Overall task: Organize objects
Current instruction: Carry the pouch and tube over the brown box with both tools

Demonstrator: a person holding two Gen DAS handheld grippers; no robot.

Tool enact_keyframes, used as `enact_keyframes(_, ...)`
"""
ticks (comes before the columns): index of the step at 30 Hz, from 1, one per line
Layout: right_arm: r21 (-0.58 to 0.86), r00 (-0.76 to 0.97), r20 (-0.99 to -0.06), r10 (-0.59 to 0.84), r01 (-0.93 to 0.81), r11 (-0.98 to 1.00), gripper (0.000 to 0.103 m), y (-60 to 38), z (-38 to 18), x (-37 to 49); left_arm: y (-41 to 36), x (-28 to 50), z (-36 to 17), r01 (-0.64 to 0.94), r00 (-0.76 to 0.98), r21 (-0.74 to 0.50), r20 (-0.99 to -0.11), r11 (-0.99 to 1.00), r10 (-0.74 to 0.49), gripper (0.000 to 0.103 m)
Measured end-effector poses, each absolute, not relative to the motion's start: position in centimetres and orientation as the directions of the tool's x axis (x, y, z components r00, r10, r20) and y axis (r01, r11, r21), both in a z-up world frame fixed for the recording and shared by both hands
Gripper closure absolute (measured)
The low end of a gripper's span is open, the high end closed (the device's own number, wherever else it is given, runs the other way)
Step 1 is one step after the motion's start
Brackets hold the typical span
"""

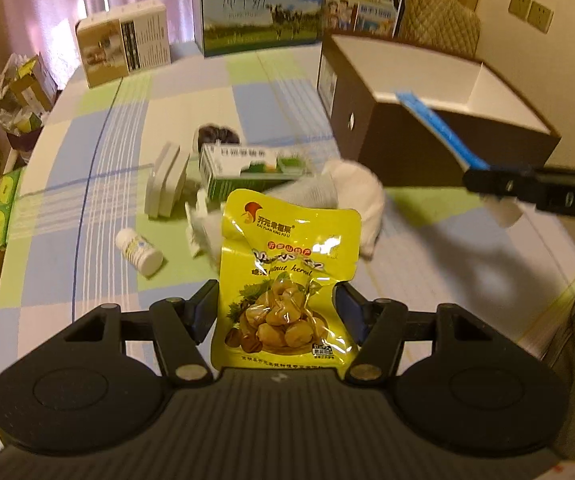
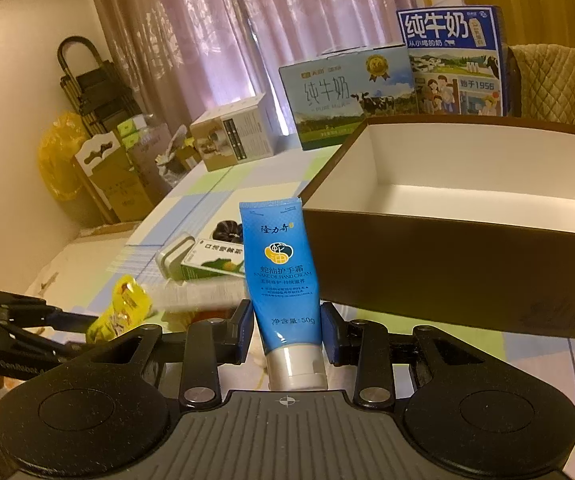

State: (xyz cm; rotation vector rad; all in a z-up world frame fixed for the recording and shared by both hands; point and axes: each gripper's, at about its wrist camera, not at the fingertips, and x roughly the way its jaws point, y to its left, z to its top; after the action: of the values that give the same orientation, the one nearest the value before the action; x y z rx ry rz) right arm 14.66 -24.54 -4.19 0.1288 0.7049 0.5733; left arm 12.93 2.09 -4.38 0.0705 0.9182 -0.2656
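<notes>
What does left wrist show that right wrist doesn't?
Left wrist only: white pill bottle lying on its side, white cloth.

Right wrist only: the brown box's bare white interior, folded black cart by the curtain.

Both: yellow chestnut pouch in the left gripper, blue hand cream tube in the right gripper, brown box, green carton, milk cartons at the back.
</notes>
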Motion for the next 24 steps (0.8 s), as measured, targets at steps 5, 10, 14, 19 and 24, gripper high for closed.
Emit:
enact_keyframes(5, 0.318, 0.629, -0.553, 0.547, -0.447, 0.836, 0.071, -25.1, -3.6, 14.4, 1.1, 13.8, -2.3, 0.256, 0.608, -0.054, -0.767, 0.965, -0.204, 0.044)
enact_keyframes(10, 0.337, 0.646, -0.511, 0.567, -0.456, 0.824, 0.071, -25.4, -2.0, 14.1, -0.8, 15.6, -0.4, 0.269, 0.634, -0.057, -0.741, 0.962, -0.221, 0.044)
enact_keyframes(14, 0.342, 0.684, -0.473, 0.556, -0.439, 0.831, 0.071, -26.1, -0.2, 14.5, -2.7, 17.7, 1.2, 0.278, 0.648, -0.077, -0.720, 0.958, -0.246, 0.044)
enact_keyframes(19, 0.344, 0.747, -0.476, 0.464, -0.328, 0.880, 0.071, -28.1, 1.4, 16.8, -6.2, 21.0, 2.7, 0.304, 0.653, -0.097, -0.704, 0.948, -0.281, 0.044)
enact_keyframes(24, 0.328, 0.784, -0.510, 0.354, -0.204, 0.923, 0.071, -30.0, 2.7, 20.2, -10.3, 24.5, 3.4, 0.340, 0.638, -0.102, -0.706, 0.935, -0.309, 0.044)
